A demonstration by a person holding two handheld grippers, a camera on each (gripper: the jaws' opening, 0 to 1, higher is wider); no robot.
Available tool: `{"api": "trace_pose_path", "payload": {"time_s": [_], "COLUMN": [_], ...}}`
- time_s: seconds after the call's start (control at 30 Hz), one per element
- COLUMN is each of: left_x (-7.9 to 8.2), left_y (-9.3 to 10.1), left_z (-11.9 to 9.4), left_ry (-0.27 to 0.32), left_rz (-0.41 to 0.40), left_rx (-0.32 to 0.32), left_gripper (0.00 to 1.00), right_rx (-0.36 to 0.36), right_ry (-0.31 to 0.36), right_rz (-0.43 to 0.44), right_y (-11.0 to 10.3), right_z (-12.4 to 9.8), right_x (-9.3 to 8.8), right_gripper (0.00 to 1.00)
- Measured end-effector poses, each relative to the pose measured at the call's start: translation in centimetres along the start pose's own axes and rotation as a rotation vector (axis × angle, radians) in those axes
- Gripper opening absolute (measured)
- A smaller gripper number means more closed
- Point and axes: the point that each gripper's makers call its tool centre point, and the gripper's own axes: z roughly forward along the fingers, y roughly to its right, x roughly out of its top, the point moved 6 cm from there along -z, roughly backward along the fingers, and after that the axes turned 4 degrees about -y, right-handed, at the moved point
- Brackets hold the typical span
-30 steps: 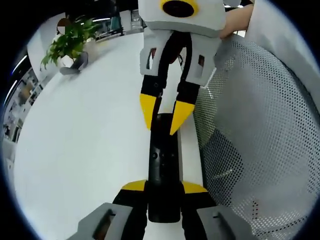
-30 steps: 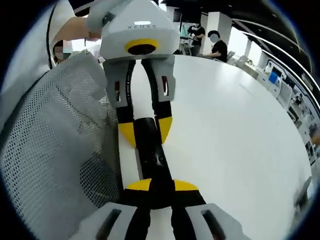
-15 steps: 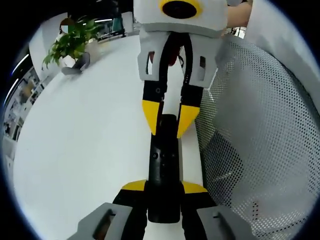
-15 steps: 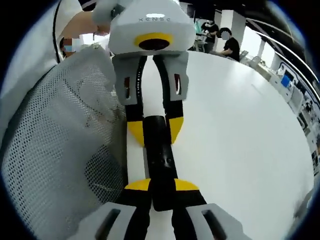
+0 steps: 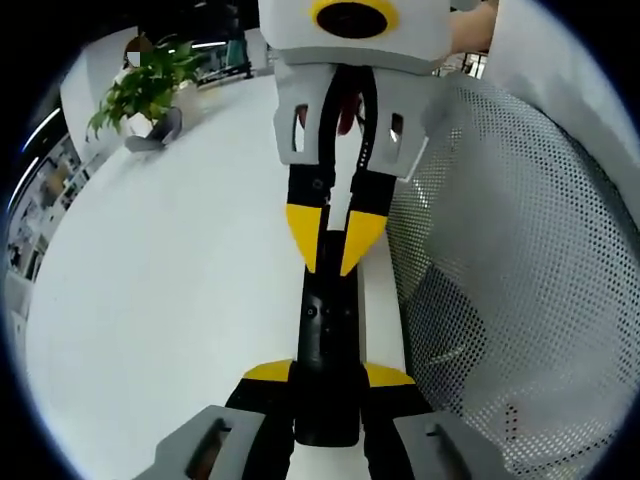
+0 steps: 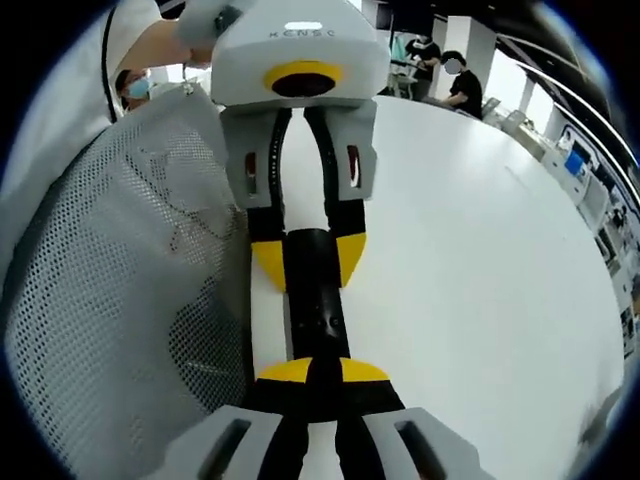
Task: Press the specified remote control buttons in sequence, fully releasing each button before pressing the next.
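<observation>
Clearly the black remote control [image 5: 327, 340] is being steadied so that it can be pressed: it lies lengthwise on the white table [image 5: 160, 290], close to the table's edge, with a mesh chair back [image 5: 520, 290] just beyond that edge. The left gripper [image 5: 327, 375] clamps one end of the remote between its yellow-tipped jaws, which sit flush against the remote's two long sides; that grip keeps the body from sliding or tipping under a push. Seen from the right gripper view, the same hold shows at the far end, where the left gripper [image 6: 308, 262] straddles the remote control [image 6: 315, 315].

The right gripper [image 5: 332, 248] comes in from the opposite end with its jaws drawn together to a narrow point, tips touching or nearly so, grasping nothing. Pinched like this, the tips work as one small prod. They rest over the remote's upper face, apparently on a button, though whether it is actually depressed cannot be told. A potted plant [image 5: 140, 85] stands far off on the table.
</observation>
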Motion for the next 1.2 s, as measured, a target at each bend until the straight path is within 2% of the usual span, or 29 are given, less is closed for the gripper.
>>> {"api": "trace_pose_path", "payload": {"time_s": [0.13,0.2,0.3,0.37,0.43,0.5,0.53,0.6,0.67,0.7,0.8,0.87,0.97,1.07,1.13,1.2], "left_x": [0.1,0.1,0.1,0.1,0.1,0.1,0.1,-0.1,-0.2,-0.2,-0.2,-0.1,-0.1,-0.1,-0.2,-0.2], "left_y": [0.0,0.0,0.1,0.1,0.1,0.1,0.1,0.1,0.1,0.1,0.1,0.1,0.1,0.1,0.1,0.1], "left_z": [0.0,0.0,0.0,0.1,0.1,0.0,0.0,0.0,0.0,-0.1,-0.1,-0.1,-0.1,-0.1,-0.2,-0.2], "left_ry": [-0.004,0.0,0.008,0.014,0.016,0.018,0.019,0.041,0.051,0.056,0.057,0.052,0.048,0.05,0.051,0.049], "left_rz": [0.005,0.007,0.009,0.014,0.015,0.008,0.005,-0.002,0.004,0.008,0.011,0.015,0.01,0.009,0.012,0.013], "left_rx": [-0.001,-0.002,-0.003,-0.005,-0.007,-0.008,-0.006,-0.007,-0.008,-0.007,-0.011,-0.009,-0.006,-0.005,-0.006,-0.006], "left_gripper": [0.24,0.24,0.24,0.24,0.24,0.23,0.23,0.23,0.23,0.23,0.23,0.23,0.23,0.23,0.23,0.23], "right_rx": [0.0,-0.015,-0.008,0.008,0.02,0.036,0.047,0.045,0.057,0.07,0.07,0.045,0.056,0.056,0.051,0.051], "right_ry": [-0.014,-0.045,-0.129,-0.166,-0.17,-0.143,-0.08,-0.003,0.055,0.097,0.214,0.218,0.22,0.226,0.211,0.153], "right_rz": [0.0,-0.024,-0.128,-0.151,-0.134,-0.12,-0.13,-0.15,-0.107,-0.057,-0.01,-0.113,-0.065,-0.075,-0.109,-0.18], "right_y": [-0.2,-0.3,-0.3,-0.3,-0.1,0.0,0.0,0.0,0.0,0.2,0.2,0.0,0.0,0.0,-0.1,0.0], "right_z": [0.0,0.1,0.2,0.3,0.4,0.3,0.3,0.1,0.1,0.1,0.0,0.0,0.2,0.3,0.3,0.3], "right_x": [0.1,0.3,0.7,0.9,1.1,0.8,0.6,0.1,-0.2,-0.4,-1.0,-1.0,-0.7,-0.7,-0.4,0.0], "right_gripper": [0.05,0.05,0.05,0.05,0.05,0.05,0.05,0.05,0.05,0.05,0.05,0.05,0.05,0.06,0.06,0.06]}}
